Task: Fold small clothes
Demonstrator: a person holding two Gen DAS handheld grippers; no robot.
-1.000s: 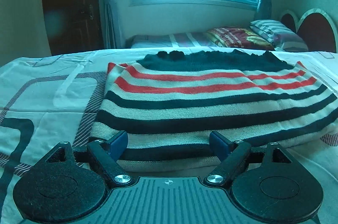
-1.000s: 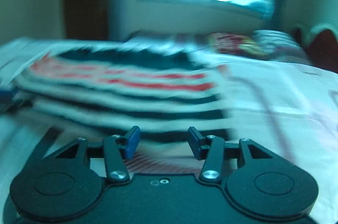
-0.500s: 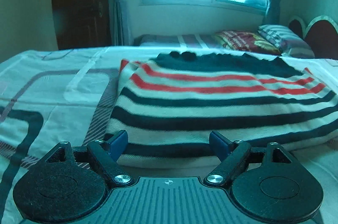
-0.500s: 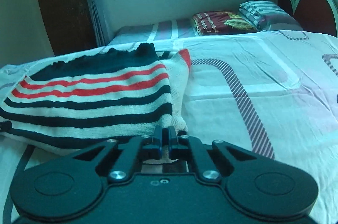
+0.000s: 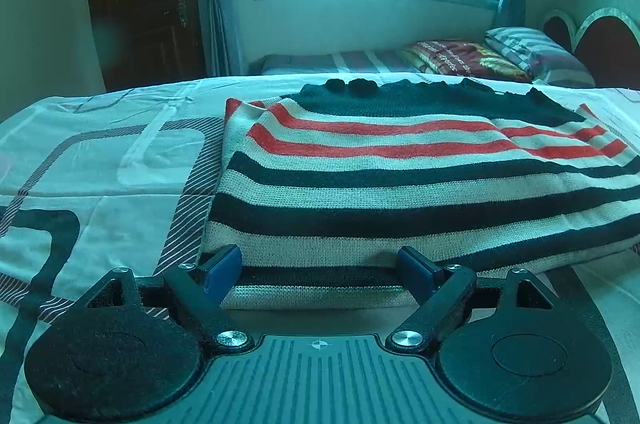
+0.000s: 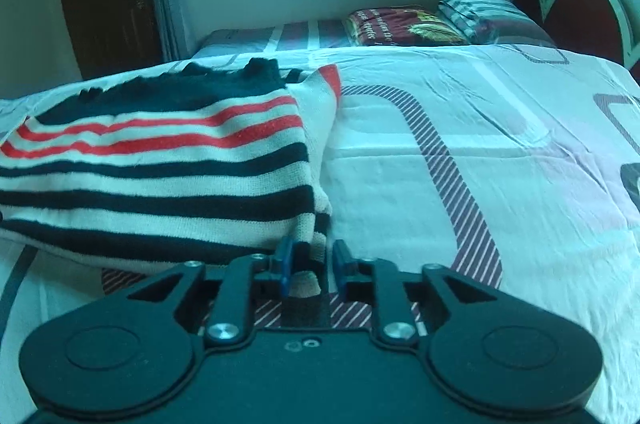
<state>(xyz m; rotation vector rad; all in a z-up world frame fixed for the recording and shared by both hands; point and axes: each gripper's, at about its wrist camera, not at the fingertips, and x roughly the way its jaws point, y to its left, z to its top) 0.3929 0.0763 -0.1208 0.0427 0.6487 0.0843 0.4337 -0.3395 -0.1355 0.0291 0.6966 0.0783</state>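
— So where does the folded knit sweater with black, cream and red stripes (image 5: 400,180) lie from the fingers?

— Straight ahead of both, flat on the pale patterned bedsheet (image 5: 100,160). Its long axis runs across the view, left to right. The left gripper (image 5: 320,270) faces the near folded edge at its left end, blue pads spread wide, holding nothing.

— And the right gripper (image 6: 310,262)?

— At the sweater's near right corner (image 6: 316,224). Its jaws stand narrowly parted with a bit of knit corner lying between them; whether they pinch it I cannot tell. It looks the nearer of the two to a hold.

— How does the sweater look?

— Thick, doubled over, stripes fairly straight, a dark scalloped edge (image 5: 420,96) at the far side, and a loose cream flap (image 6: 320,96) at the right.
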